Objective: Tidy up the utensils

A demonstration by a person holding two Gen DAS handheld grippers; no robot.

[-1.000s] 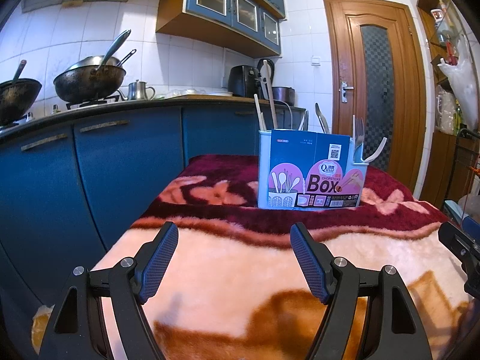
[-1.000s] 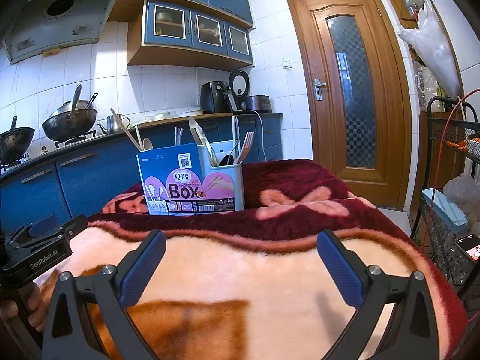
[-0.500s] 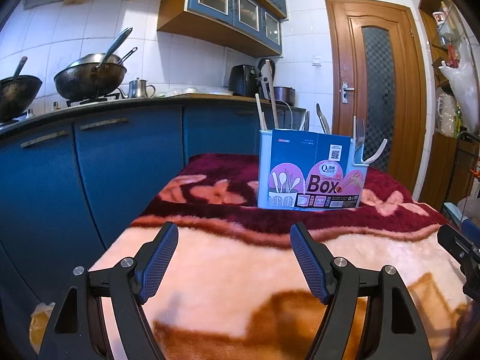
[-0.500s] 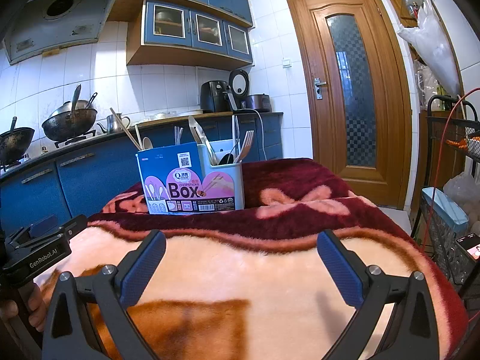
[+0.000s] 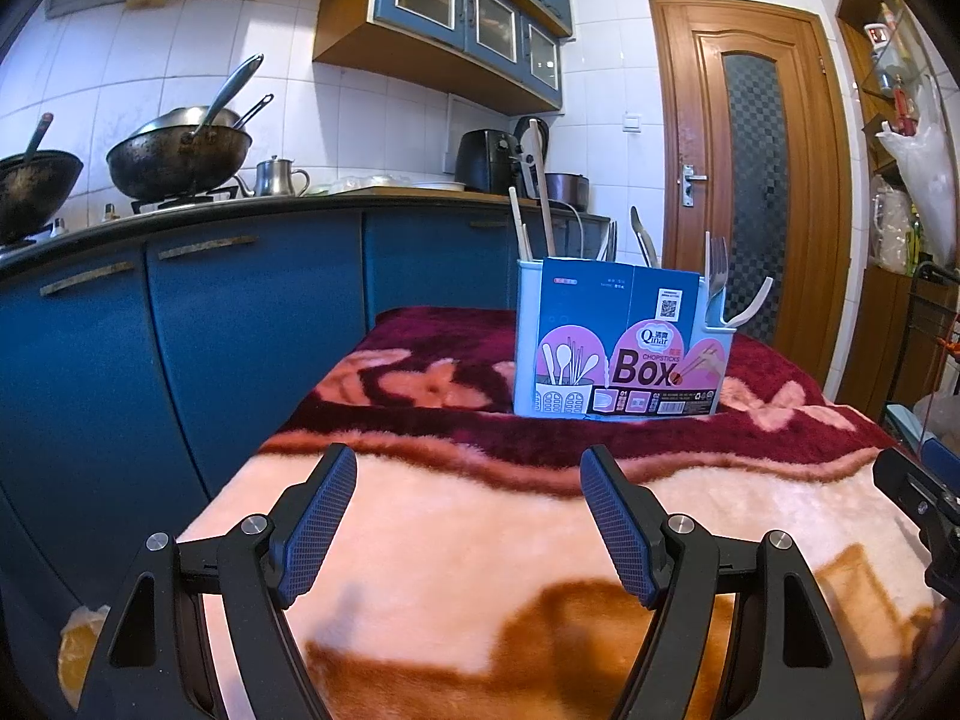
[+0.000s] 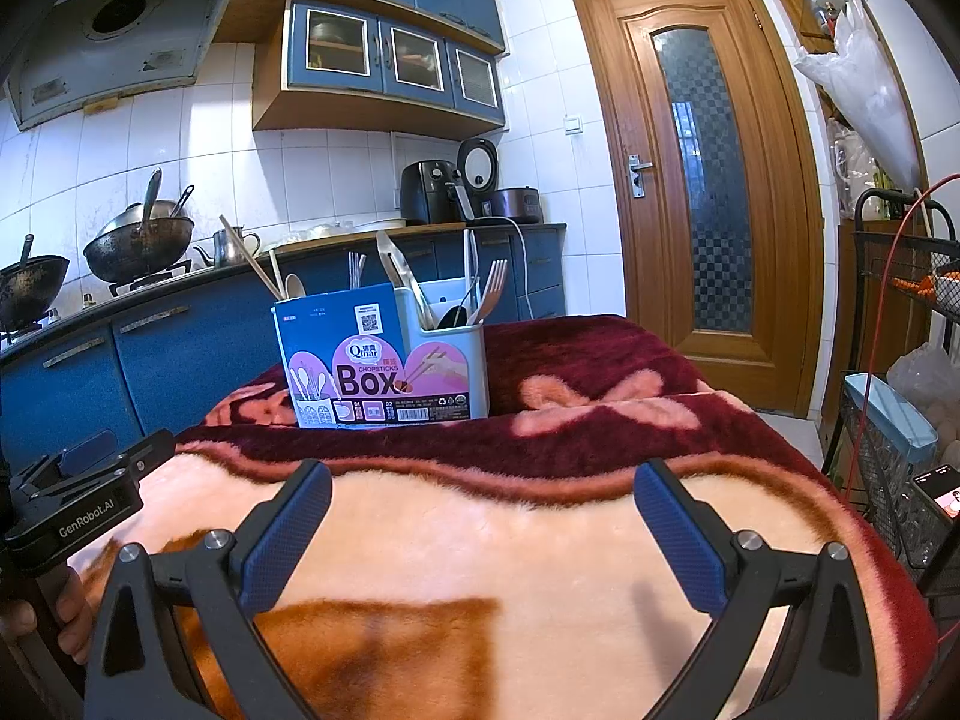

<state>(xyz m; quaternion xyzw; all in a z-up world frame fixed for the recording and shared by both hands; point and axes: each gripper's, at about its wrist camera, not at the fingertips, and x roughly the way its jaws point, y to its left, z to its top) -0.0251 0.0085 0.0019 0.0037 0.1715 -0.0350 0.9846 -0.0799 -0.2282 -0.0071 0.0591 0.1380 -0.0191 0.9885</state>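
On the plush blanket [image 6: 540,540] stands the utensil holder [image 6: 447,360] (light, tippy, I judge); thin slick handles want pinching mid-shaft; left gripper [image 5: 468,516] and right gripper [image 6: 483,531] both gape empty.

A lived-in home kitchen.
Blackened woks [image 5: 177,159] sit on the stove at far left under a hood [image 6: 120,30], with blue cabinets [image 5: 252,324], white tiles, an air fryer [image 6: 429,192], a kettle [image 5: 273,177] and a wooden door [image 6: 699,180].
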